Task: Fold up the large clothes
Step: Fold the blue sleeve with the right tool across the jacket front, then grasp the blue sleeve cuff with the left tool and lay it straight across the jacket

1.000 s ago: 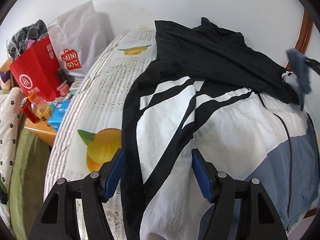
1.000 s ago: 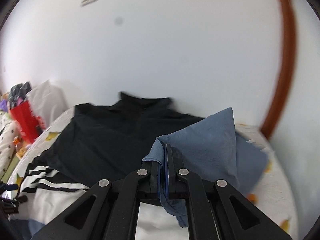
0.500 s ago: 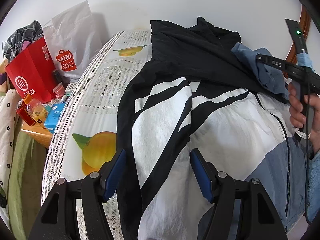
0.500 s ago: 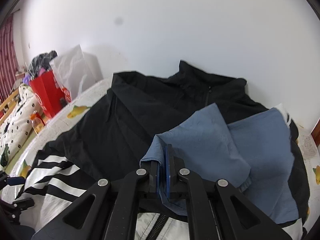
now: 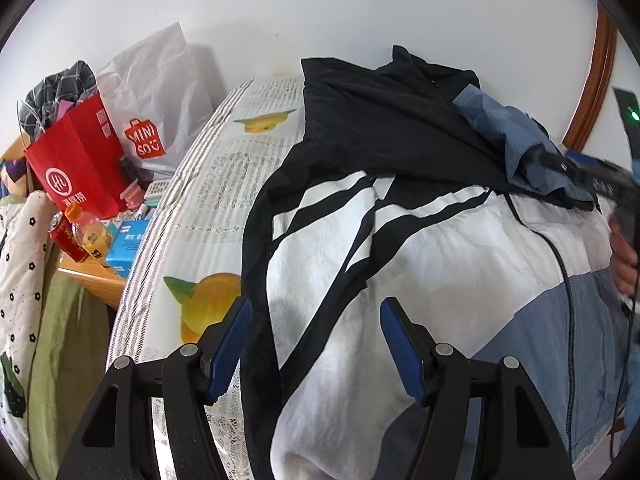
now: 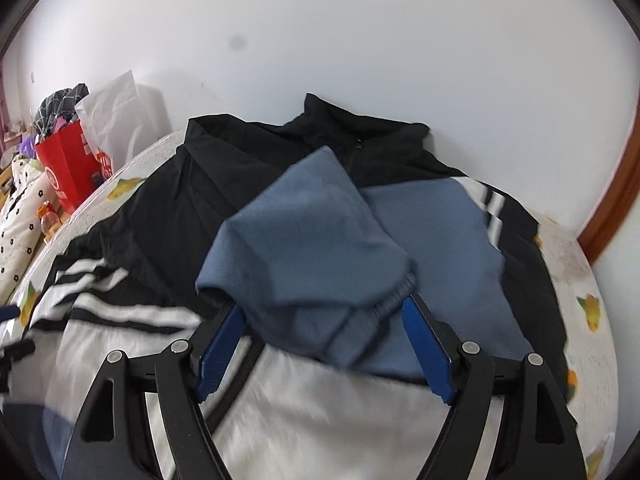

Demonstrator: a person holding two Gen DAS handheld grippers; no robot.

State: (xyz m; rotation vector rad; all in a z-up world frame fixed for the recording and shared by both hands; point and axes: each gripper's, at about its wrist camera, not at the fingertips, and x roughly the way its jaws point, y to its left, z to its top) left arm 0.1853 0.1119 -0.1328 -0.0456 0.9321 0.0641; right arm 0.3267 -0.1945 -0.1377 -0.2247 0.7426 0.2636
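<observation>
A black, white and blue zip jacket lies spread on the lemon-print tablecloth, collar toward the wall. Its left sleeve is folded in over the chest. My left gripper is open and empty, its fingers either side of the white sleeve. In the right wrist view the jacket fills the table, and the blue right sleeve lies folded across the black chest. My right gripper is open, with the blue cuff loose between its fingers. It also shows at the left wrist view's right edge.
A red paper bag, a white Miniso bag, bottles and small boxes crowd a side table at the left. A white wall stands close behind the table. A brown wooden frame runs at the right.
My right gripper carried the blue sleeve leftward over the chest, then opened and let it go. My left gripper stayed open and barely moved.
</observation>
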